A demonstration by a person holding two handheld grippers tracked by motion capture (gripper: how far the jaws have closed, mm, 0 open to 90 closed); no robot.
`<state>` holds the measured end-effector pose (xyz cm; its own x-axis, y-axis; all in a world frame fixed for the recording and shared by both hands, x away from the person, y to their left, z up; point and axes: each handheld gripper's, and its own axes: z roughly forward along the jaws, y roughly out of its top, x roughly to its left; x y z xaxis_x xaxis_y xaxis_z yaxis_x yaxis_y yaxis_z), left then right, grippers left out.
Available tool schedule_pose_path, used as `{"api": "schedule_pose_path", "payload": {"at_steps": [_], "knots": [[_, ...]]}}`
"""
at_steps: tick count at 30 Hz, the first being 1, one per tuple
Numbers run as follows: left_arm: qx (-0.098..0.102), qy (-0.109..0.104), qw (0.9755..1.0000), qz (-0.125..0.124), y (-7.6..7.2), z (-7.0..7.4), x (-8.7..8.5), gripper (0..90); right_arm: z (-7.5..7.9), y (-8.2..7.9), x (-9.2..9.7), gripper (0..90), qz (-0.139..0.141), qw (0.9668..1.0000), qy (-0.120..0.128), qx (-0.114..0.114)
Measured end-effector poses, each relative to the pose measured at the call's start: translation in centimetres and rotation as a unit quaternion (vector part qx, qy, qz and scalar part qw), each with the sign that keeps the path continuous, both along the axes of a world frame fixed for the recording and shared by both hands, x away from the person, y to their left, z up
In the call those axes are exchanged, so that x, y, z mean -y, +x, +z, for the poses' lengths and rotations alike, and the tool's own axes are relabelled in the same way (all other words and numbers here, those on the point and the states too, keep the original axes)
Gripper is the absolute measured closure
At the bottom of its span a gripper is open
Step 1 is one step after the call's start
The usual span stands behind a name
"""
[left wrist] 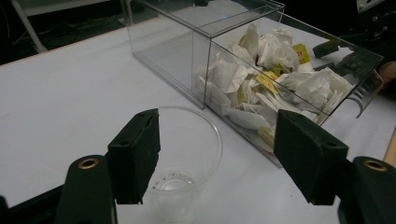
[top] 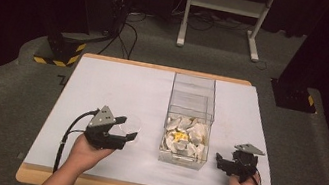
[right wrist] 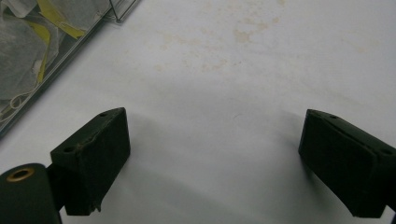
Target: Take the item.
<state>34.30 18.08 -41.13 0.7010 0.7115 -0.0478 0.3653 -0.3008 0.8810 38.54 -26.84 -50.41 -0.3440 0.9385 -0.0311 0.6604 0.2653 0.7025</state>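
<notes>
High view: the person has both hands low on the white table (top: 101,92), with a clear plastic box (top: 189,122) between them, its near end heaped with tea bags (top: 185,139). The left gripper (top: 117,133) sits at a clear plastic cup (top: 127,126) standing upright just left of the box. In the left gripper view its jaws stand wide apart, the cup (left wrist: 180,158) partly between them, nearer the left pad and not yet squeezed. The right gripper (top: 229,165) waits right of the box, jaws apart over bare table, gripping nothing.

I'd say the cup is about to be taken. To do it well, centre the cup between the pads first, then close gently: thin plastic like that will likely buckle or skid away if pinched hard or off-centre. Keep it upright and clear of the box wall.
</notes>
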Motion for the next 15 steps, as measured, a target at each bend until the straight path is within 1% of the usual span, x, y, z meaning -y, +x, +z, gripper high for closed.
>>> {"api": "schedule_pose_path", "payload": {"at_steps": [2, 5, 11, 12, 15], "knots": [[0.000, -0.004, 1.0000, -0.003, 0.1, 0.1, 0.3, 32.0, 0.0, 0.0, 0.0, 8.7, 0.000, 1.0000, 0.000, 0.000], [0.001, -0.003, 1.0000, -0.006, 0.3, 0.3, 0.7, 32.1, 0.0, 0.0, 0.0, 8.7, 0.000, 1.0000, 0.000, 0.000], [0.000, -0.006, 0.9998, -0.021, 0.6, 0.5, 2.0, 32.8, 0.0, 0.0, 0.0, 8.7, 0.000, 1.0000, 0.000, 0.000], [0.001, -0.004, 0.9997, -0.025, 0.7, 0.5, 2.2, 32.8, 0.0, 0.0, 0.0, 8.7, 0.000, 1.0000, 0.000, 0.000], [-0.002, -0.004, 0.9995, -0.031, 0.8, 0.5, 3.0, 33.2, 0.0, 0.0, 0.0, 8.7, 0.000, 1.0000, 0.000, 0.000]]}}
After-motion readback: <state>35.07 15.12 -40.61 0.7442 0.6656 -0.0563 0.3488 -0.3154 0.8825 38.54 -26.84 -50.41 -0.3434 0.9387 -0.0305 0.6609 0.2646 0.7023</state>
